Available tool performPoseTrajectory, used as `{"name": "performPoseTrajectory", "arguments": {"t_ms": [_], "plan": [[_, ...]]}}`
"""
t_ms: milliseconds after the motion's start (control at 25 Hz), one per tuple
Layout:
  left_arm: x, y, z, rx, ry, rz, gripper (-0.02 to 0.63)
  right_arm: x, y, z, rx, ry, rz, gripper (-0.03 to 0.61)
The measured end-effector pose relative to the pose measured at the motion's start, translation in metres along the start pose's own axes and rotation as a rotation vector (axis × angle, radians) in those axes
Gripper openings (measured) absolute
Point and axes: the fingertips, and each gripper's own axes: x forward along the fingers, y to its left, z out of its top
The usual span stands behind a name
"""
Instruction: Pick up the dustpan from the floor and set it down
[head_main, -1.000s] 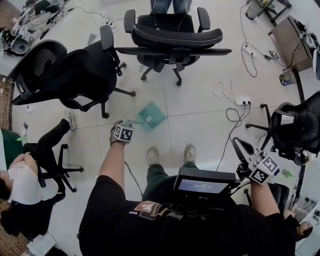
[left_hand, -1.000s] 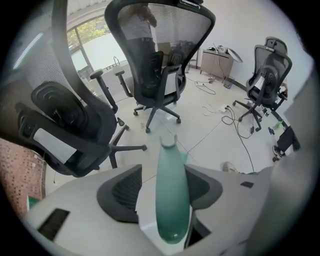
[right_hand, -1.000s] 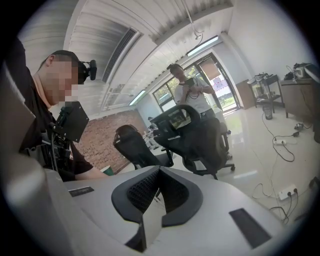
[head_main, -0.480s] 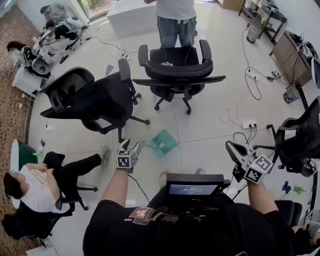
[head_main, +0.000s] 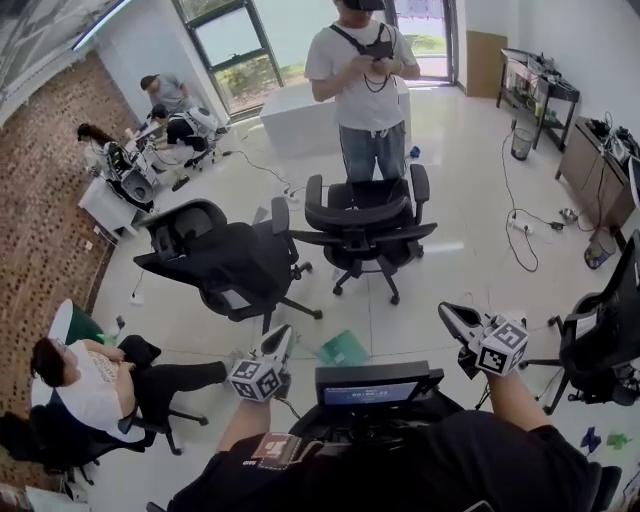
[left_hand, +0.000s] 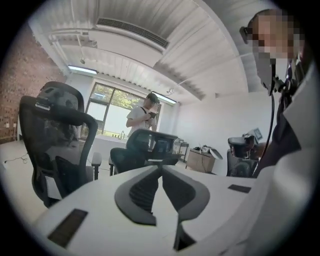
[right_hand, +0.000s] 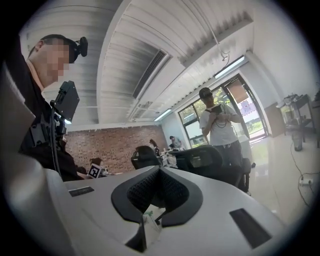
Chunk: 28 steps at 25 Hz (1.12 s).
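Note:
The green dustpan (head_main: 343, 348) lies on the pale tiled floor, in the head view just below the middle. My left gripper (head_main: 277, 343) is held up in the air to its left, apart from it. Its jaws are closing with nothing between them, and in the left gripper view the left gripper (left_hand: 160, 167) points level into the room with its tips together. My right gripper (head_main: 448, 314) is raised at the right, shut and empty. In the right gripper view the right gripper (right_hand: 160, 169) has its pads together.
Two black office chairs (head_main: 365, 225) (head_main: 230, 265) stand beyond the dustpan, with a standing person (head_main: 370, 80) behind them. Someone sits at the left (head_main: 80, 385). Another chair (head_main: 605, 340) is at the right. Cables (head_main: 520, 225) trail over the floor. A small screen (head_main: 370, 390) hangs on my chest.
Both grippers rose and swung up toward level, and the head view tilted up. The left gripper came away from the dustpan and its jaws closed. The dustpan stays on the floor.

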Motion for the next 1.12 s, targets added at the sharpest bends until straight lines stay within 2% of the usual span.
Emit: {"name": "performPoseTrajectory", "arguments": {"t_ms": [40,280,440,560,720,960,1120], "plan": [[-0.006,-0.019,0.002,-0.019,-0.019,-0.009,0.023,-0.009,0.001,0.0,-0.011,0.011,0.018,0.009],[-0.028,-0.096,0.008,-0.08,-0.069,-0.038,0.015,-0.035,-0.002,0.0,-0.039,0.053,0.119,0.009],[-0.049,-0.134,0.013,0.033,-0.069,-0.029,0.017,-0.055,0.032,0.009,-0.074,0.04,0.176,0.009],[-0.088,-0.141,0.01,0.065,-0.076,-0.041,0.015,-0.069,0.08,0.004,-0.107,0.035,0.193,0.009],[-0.165,-0.127,-0.004,0.037,-0.121,-0.119,0.015,-0.079,0.163,-0.015,-0.144,0.031,0.138,0.009],[-0.33,-0.104,-0.031,-0.149,-0.181,-0.34,0.012,-0.092,0.324,-0.065,-0.171,0.04,0.05,0.009],[-0.412,-0.089,-0.039,-0.222,-0.174,-0.389,0.012,-0.094,0.418,-0.092,-0.153,0.059,0.042,0.009]]}}
